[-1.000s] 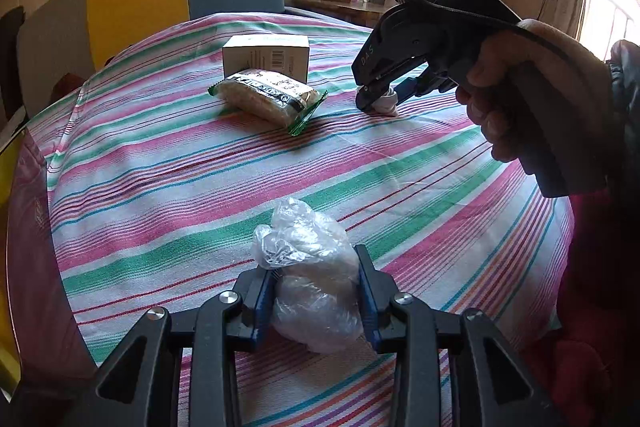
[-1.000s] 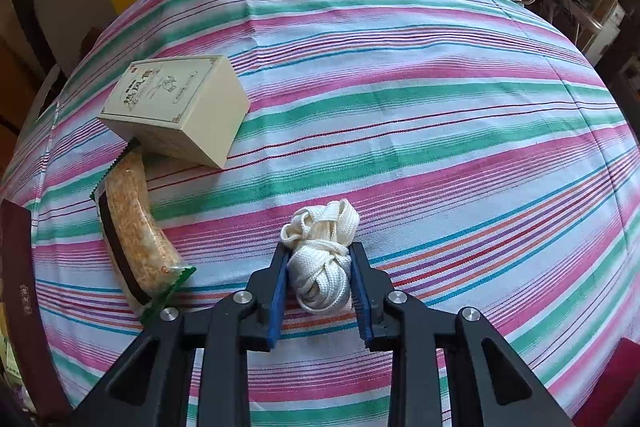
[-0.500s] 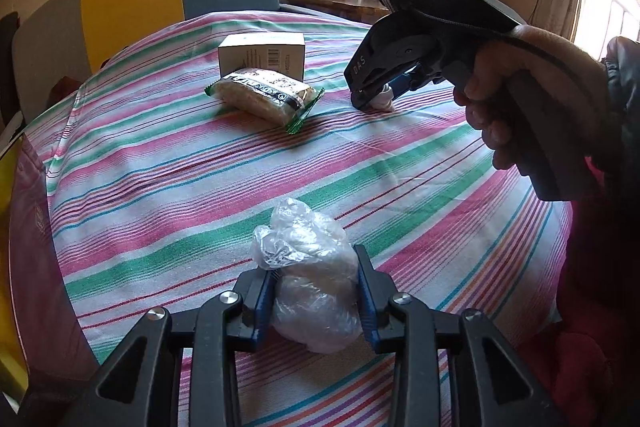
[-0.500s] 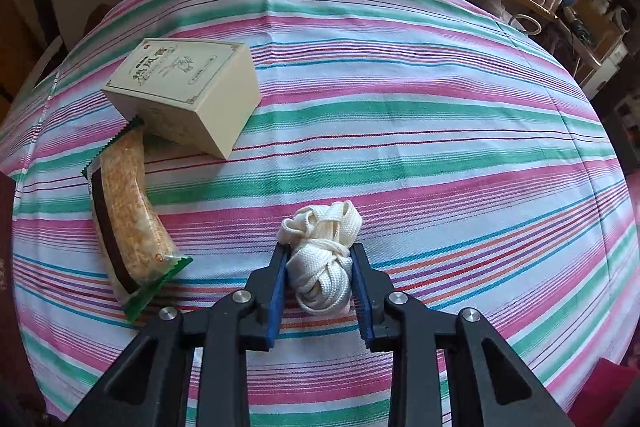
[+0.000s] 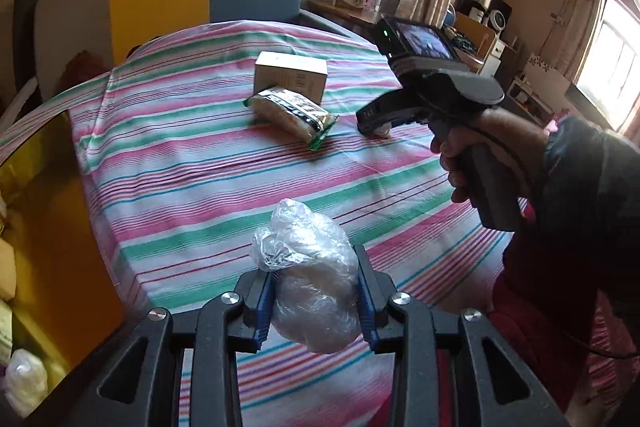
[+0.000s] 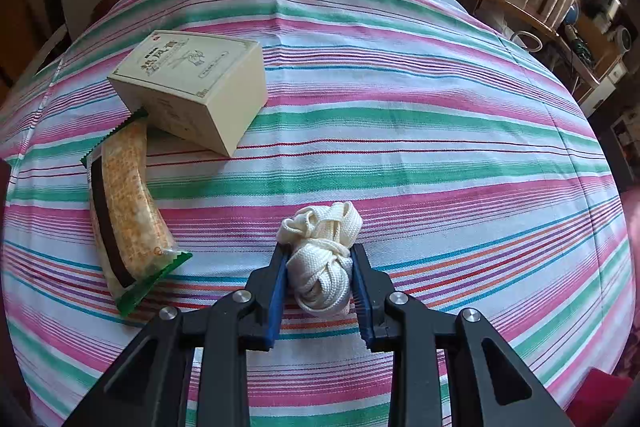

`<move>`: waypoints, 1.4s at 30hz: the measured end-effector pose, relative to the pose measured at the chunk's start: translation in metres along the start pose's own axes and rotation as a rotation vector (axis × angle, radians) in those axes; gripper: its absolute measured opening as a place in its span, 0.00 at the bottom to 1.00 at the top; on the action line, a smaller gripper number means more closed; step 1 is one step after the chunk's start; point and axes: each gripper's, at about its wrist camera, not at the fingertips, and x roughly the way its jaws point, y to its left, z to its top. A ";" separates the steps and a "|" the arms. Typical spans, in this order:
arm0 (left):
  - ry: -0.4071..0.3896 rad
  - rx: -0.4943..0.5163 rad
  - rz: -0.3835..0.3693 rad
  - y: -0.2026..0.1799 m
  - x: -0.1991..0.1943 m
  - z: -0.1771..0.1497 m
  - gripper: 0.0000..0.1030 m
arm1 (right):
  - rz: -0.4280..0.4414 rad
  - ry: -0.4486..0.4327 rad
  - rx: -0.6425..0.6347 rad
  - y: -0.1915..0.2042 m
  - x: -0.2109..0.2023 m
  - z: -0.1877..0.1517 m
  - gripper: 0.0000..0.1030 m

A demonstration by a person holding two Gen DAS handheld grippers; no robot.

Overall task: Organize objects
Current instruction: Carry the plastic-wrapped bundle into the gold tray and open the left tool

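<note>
Holding one item in each hand, we judge ourselves mid-carry in the sorting job. Our left hand-held gripper [image 5: 316, 287] is clamped on a crinkly clear plastic bag [image 5: 310, 275] with a pale, soft lump inside, hanging above the near edge of the bench [image 5: 192, 163]. Our right hand-held gripper [image 6: 320, 279] is closed on a knotted bundle of cream woven cord [image 6: 322, 259], flat-braided and springy, low over the striped cloth, just right of the snack packet [image 6: 126, 211].

That packet is a long, slightly curved, glossy pouch with green serrated ends; its far end lies against a matte beige carton [image 6: 192, 83], crisp-edged and printed on top. The cloth is a soft weave in pink, green and white bands.

Next, we think, each load wants setting down beside this pair, the cord first, being nearer. The bag looks slippery and shapeless, so it may slump or roll once released.
</note>
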 end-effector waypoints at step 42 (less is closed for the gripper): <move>0.058 -0.614 0.331 0.326 0.002 0.048 0.34 | -0.074 -0.018 -0.112 0.009 0.004 0.001 0.29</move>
